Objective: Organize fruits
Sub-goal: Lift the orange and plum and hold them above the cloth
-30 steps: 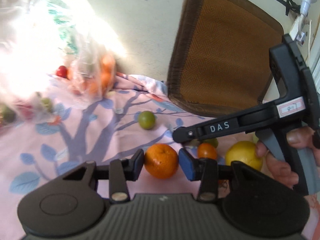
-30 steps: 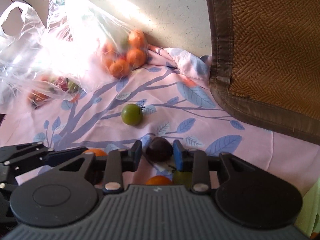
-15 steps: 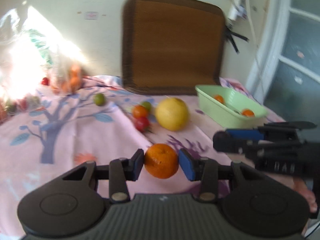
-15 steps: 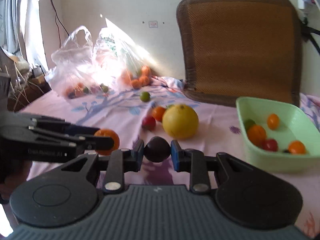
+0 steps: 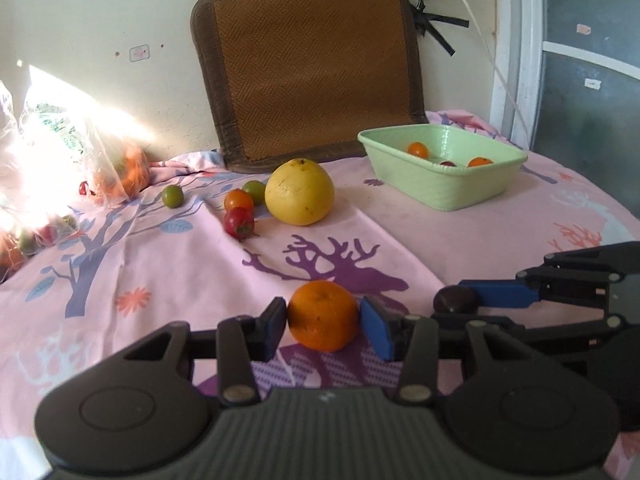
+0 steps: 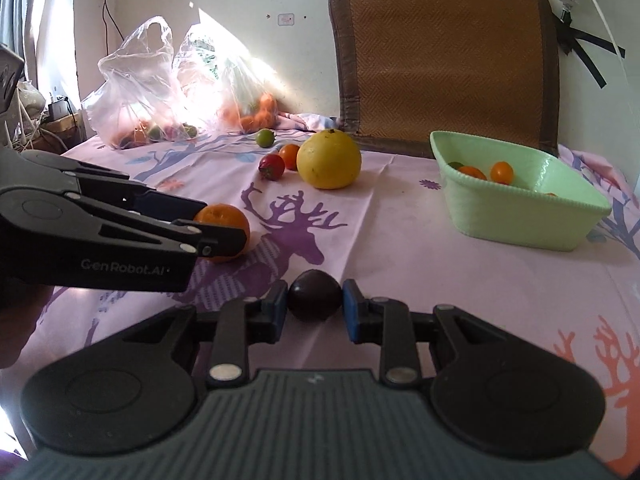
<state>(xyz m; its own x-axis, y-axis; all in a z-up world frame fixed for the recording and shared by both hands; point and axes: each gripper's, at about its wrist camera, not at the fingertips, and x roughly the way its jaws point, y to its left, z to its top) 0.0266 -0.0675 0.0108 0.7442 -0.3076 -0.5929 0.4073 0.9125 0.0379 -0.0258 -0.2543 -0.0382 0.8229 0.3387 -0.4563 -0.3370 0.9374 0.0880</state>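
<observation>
Far left, against the wall: clear plastic bags (image 6: 160,92) with oranges and small fruit still inside, sun-glared. Loose on the pink tablecloth (image 5: 400,236), moving right: a green tomato (image 5: 173,196), then a tight cluster of orange tomato (image 5: 239,200), red tomato (image 5: 239,222), a second green one half hidden behind, and the big yellow grapefruit (image 5: 300,192) touching or nearly touching them. Left gripper (image 5: 323,323) is pinching an orange (image 5: 323,316) between its blue pads, held above the cloth, near side. Right gripper (image 6: 315,303) is clamped on a dark purple fruit (image 6: 315,295) (plum or passion fruit, cannot tell), just right of the left one. Further right, the green basin (image 6: 516,216) sits well apart from both grippers, a few small fruits already in it. Judgement: carry step, both loads in transit to the basin. Next move calls for bringing each gripper over the rim in turn, low, then spreading the fingers so the fruit drops among the others without bouncing out; right gripper is the nearer and probably goes first.
</observation>
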